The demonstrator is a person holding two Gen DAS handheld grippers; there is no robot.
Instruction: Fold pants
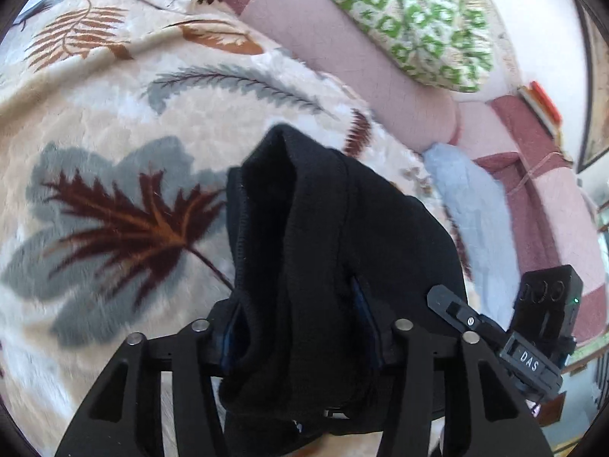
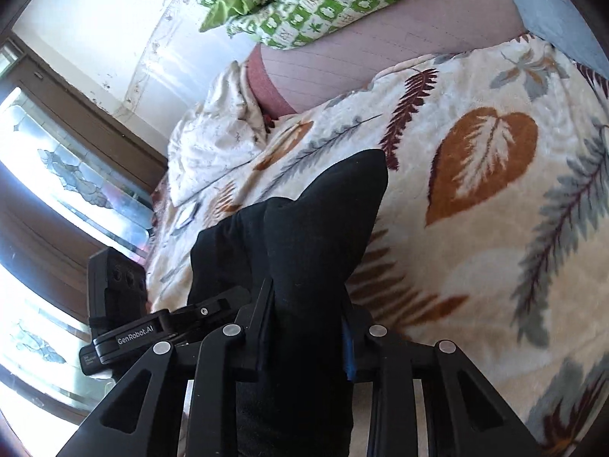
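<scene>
Both grippers clench the black knit fabric pants (image 1: pixel 304 228), one on each end of an edge, w/ the cloth lifted clear of the bed. In the left wrist view the left black two-finger gripper (image 1: pixel 300 327) is clamped on a thick bunch of fabric; blue pads (image 1: pixel 363 304) show at the sides of the fold. In the right wrist view the right black two-finger gripper (image 2: pixel 308 323) pinches another bunch, a point of cloth standing up past its fingers. Each view also catches the other gripper's body low at the side, so the two are near each other. Prob. held this way to keep the edge taut and the layers aligned before laying the pants down for a fold; how far the fold has got, can't tell.

Below is a cream plush blanket with brown, grey and maroon leaf prints (image 1: pixel 114 133). Far side: a pink and maroon striped sheet (image 1: pixel 323 38), a green-and-white patterned pillow (image 1: pixel 411 19), a pale blue cloth (image 1: pixel 472 205). A window with a dark brown frame (image 2: pixel 76 122) sits at far left in the right wrist view, bright w/ daylight.
</scene>
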